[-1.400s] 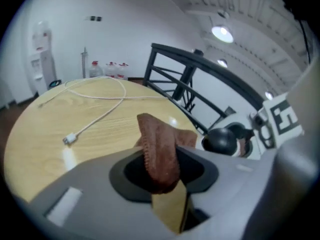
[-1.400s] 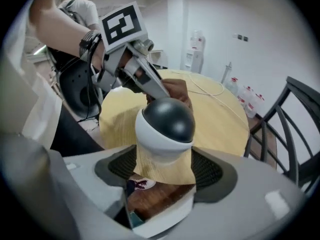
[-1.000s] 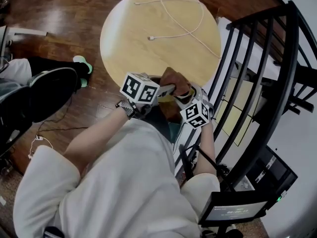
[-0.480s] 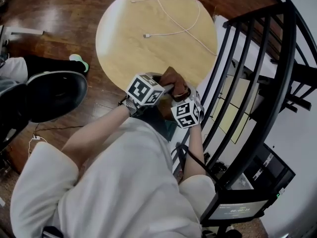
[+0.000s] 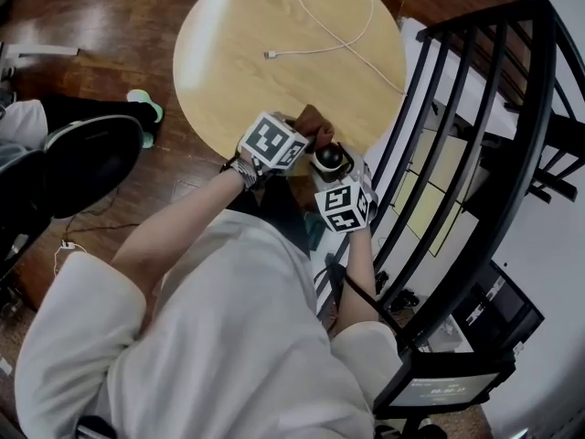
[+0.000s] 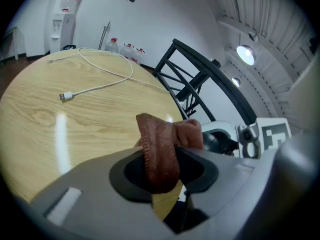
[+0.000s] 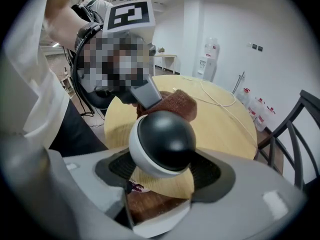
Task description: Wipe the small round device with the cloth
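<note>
Brown cloth (image 6: 160,154) pinched in left jaws, right jaws just tightened on dome-up device (image 7: 162,141)

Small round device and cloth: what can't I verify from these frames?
- Whether the cloth touches the round device: in the right gripper view the device's dome covers the contact; in the head view it is too small.
- Device's far side: in the left gripper view the cloth covers most of it.
- Run of the white cable: in the head view one strand is cut off by the top edge.

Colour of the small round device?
Small round device: black dome on a white base; best in right gripper view.
</note>
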A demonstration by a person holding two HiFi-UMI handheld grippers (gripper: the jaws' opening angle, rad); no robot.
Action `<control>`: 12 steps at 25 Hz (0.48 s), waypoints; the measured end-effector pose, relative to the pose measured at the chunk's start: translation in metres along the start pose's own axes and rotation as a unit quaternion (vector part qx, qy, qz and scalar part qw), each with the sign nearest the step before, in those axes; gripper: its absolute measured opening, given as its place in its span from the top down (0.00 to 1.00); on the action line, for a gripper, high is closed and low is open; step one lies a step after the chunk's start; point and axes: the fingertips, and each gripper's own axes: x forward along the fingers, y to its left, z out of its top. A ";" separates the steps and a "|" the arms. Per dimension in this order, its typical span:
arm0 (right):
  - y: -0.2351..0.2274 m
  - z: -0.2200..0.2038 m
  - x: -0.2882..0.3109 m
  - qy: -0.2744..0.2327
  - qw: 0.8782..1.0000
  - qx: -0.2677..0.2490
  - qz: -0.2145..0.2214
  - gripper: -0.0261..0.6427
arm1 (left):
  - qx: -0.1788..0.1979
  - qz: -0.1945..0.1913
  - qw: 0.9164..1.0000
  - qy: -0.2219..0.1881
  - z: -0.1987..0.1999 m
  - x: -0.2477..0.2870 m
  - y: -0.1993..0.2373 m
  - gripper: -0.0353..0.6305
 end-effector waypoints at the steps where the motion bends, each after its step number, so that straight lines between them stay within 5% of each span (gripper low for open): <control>1: 0.001 0.001 -0.001 -0.001 1.000 0.003 -0.001 0.47 | -0.001 0.002 1.000 0.007 -0.003 0.003 0.003 0.74; 8: 0.000 0.002 -0.005 -0.004 1.000 0.025 -0.015 0.47 | 0.007 0.017 0.999 0.037 -0.018 0.016 0.015 0.75; 12: -0.002 0.000 -0.005 0.000 0.998 0.048 -0.030 0.47 | 0.080 0.049 0.994 0.062 -0.020 0.024 0.016 0.75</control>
